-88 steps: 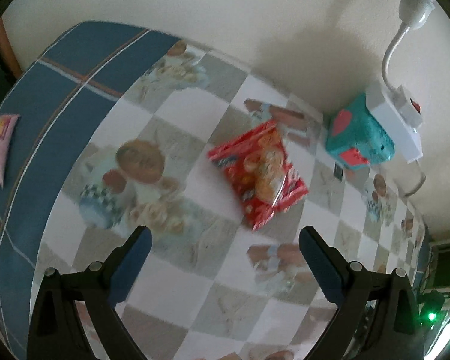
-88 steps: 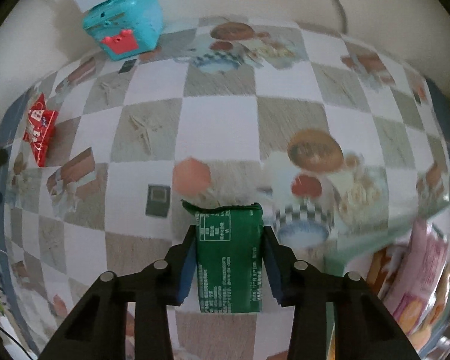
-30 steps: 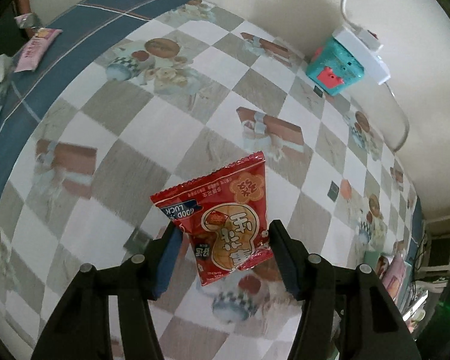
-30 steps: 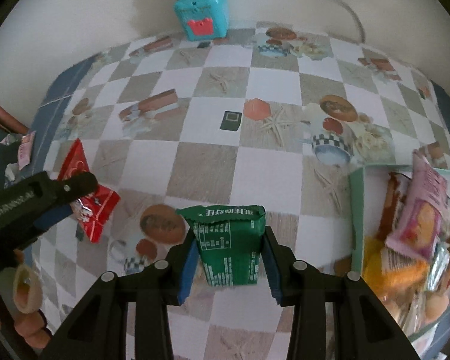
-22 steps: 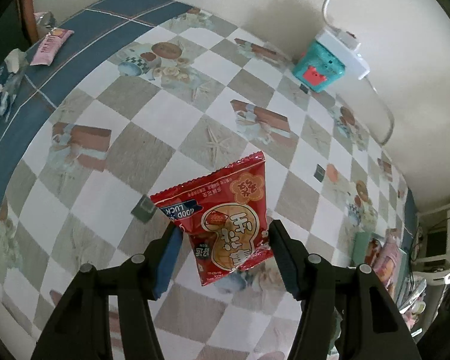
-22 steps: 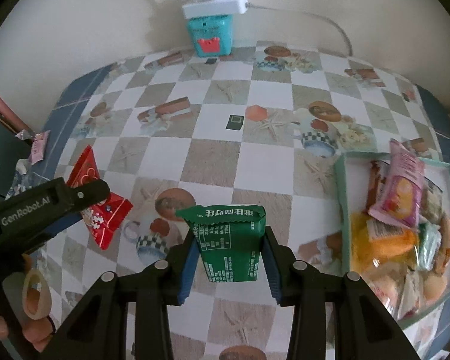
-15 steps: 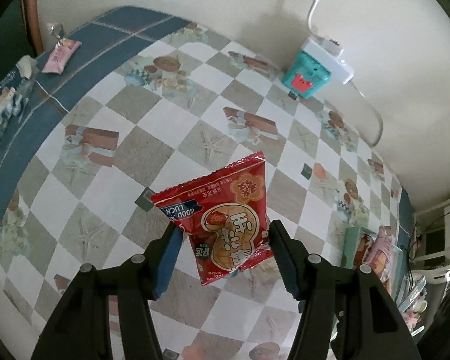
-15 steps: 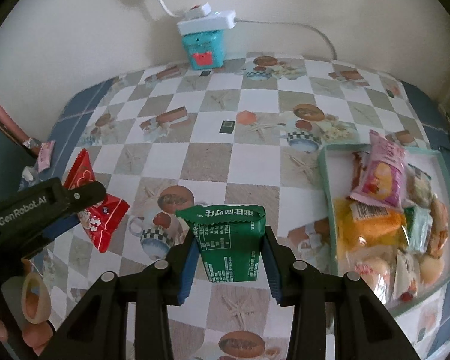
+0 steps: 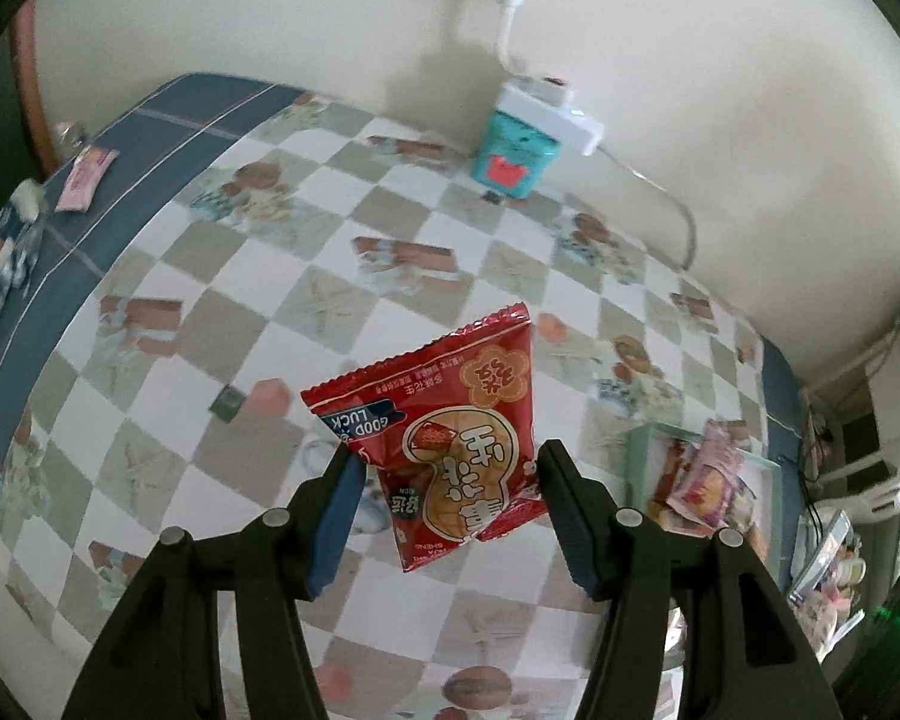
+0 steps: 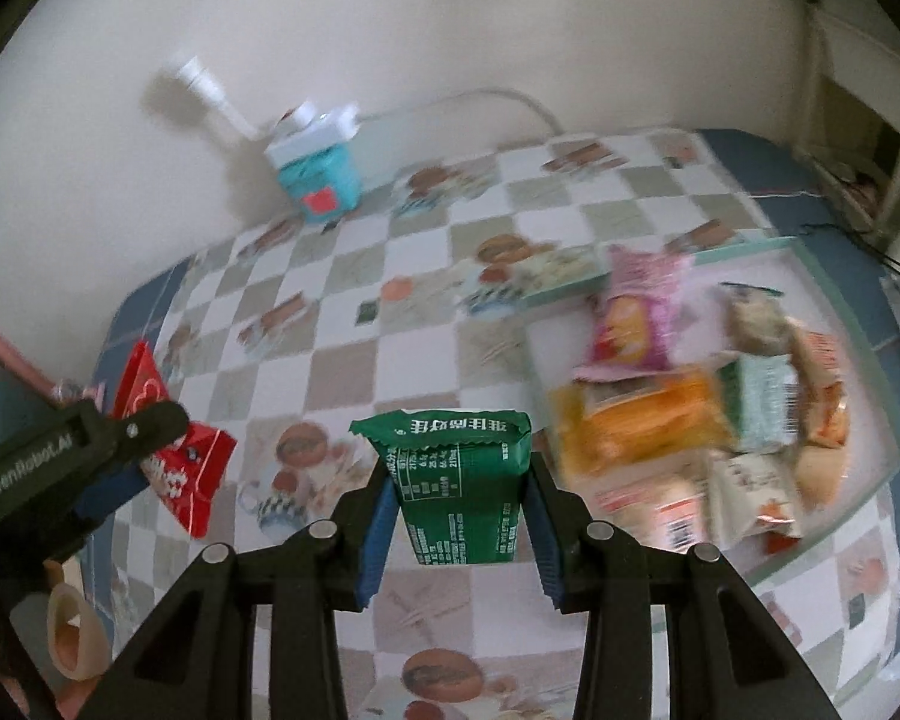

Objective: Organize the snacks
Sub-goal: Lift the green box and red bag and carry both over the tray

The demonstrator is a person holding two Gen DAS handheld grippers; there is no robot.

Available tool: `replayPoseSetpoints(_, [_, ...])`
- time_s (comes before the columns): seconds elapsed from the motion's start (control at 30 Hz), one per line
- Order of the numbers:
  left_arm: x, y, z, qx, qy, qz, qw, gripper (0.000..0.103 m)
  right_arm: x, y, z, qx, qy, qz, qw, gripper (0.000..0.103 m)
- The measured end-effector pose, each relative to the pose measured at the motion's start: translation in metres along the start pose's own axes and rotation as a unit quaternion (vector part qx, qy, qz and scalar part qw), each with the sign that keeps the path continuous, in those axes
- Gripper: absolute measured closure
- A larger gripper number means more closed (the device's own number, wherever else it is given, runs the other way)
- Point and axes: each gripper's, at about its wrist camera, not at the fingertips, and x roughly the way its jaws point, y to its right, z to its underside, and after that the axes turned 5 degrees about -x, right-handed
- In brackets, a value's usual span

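— So, what does the left wrist view give?

— The left gripper (image 9: pixel 447 468) pinches a red snack packet (image 9: pixel 450 432) between its blue pads, the packet lifted clear of the bench (image 9: pixel 150 312). Its print reads upside down, with "GOOD LUCK" on a blue label. The bench wears a checkered cloth of white and grey squares with a blue border. Against the wall stands a teal box (image 9: pixel 513 159) with a white power strip (image 9: pixel 555 114) on top, its cord running up the wall. A pink packet (image 9: pixel 86 179) lies on the blue border at far left. At the right, a pale green tray (image 9: pixel 642 456) holds a heap of snacks.

— And the right wrist view?

— The right gripper (image 10: pixel 461 510) is clamped on a green snack packet (image 10: pixel 459 480), pads pressed on both sides, white print facing the camera. It hangs above the cloth, just left of the tray (image 10: pixel 834 282). The tray is piled with packets: a pink one (image 10: pixel 636 312) standing up, an orange one (image 10: pixel 636 426) below it, others pale or blurred. At the left edge the other gripper (image 10: pixel 150 450) shows from the side, squeezing the red packet (image 10: pixel 192 474), with a person's fingers (image 10: pixel 75 630) under it. The teal box (image 10: pixel 321 180) sits by the wall.
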Motion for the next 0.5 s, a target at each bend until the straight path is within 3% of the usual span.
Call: replayPoseSetpoints(0.5, [-0.003, 0.100, 0.013, 0.118, 0.010, 0.042, 0.9921, 0.042, -0.022, 0.119, -0.006, 0.126, 0.039, 0.075, 0.988, 0.061])
